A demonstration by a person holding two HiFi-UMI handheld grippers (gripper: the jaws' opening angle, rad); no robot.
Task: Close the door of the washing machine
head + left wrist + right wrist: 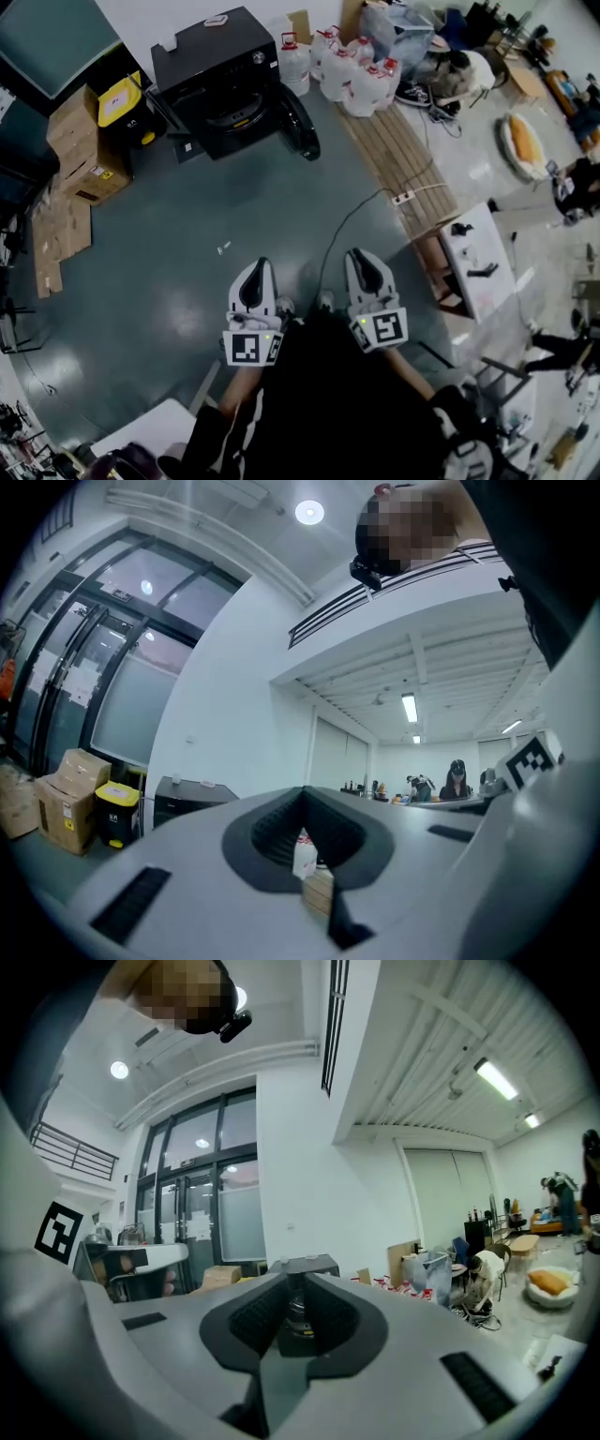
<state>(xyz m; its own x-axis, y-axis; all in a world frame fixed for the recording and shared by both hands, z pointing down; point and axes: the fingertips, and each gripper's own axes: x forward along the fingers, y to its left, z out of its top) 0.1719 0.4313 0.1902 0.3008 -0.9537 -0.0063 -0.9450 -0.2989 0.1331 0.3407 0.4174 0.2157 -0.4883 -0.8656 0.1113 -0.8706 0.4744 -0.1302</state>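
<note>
The left gripper (pixel 302 797) has its two grey jaws pressed together with nothing between them, and the right gripper (pixel 294 1283) is likewise clenched on nothing. In the head view the two are held side by side in front of the person. Well beyond them, across the grey-green floor (pixel 187 281), stands the black box-shaped washing machine (pixel 220 75). Its round dark door (pixel 298 124) hangs open at the picture's right, near white plastic jugs with red caps (pixel 347 70).
</note>
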